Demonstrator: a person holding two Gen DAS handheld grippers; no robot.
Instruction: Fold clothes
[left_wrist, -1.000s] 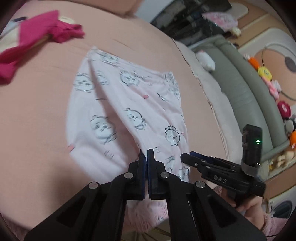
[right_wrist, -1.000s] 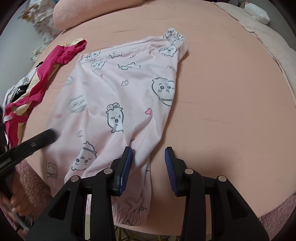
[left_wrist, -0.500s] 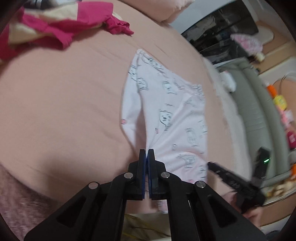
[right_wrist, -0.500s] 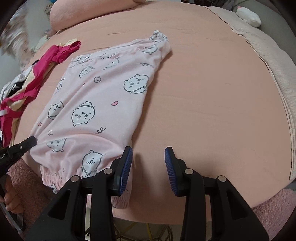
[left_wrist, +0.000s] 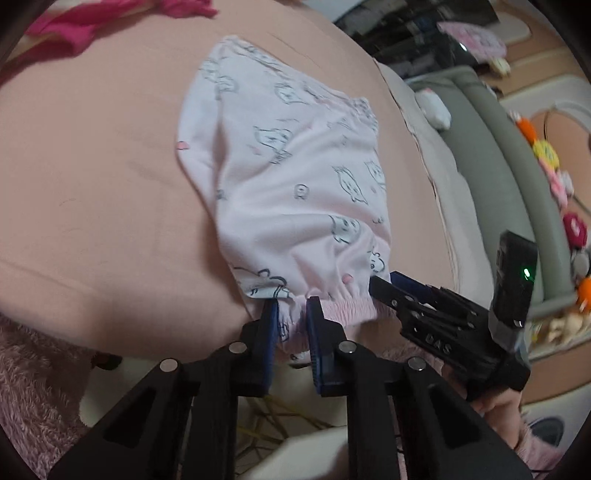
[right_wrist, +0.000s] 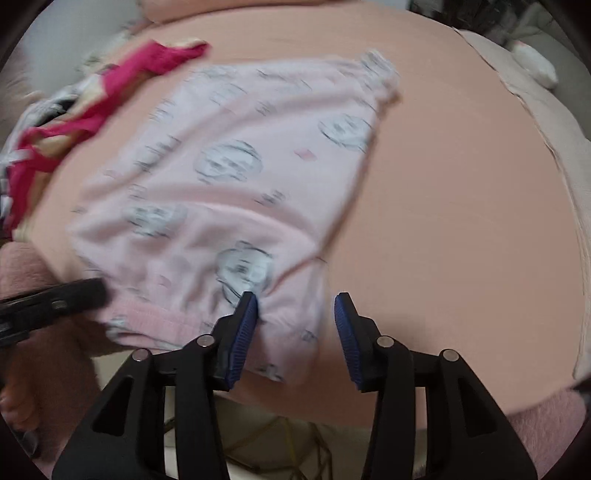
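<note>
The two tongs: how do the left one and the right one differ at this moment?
The left tongs stand only slightly apart, with the elastic hem of the pink pyjama trousers between them; the right tongs stand much wider over the hem's other corner. Both have just been opening. The left view is sharp, the right blurred. Both have black arms and blue pads.

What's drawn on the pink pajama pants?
Little grey cartoon animal faces on the pajama pants; clearest in the left wrist view.

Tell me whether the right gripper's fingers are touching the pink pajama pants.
Touching. In the right wrist view the left finger presses the pajama pants; the other finger stands clear.
</note>
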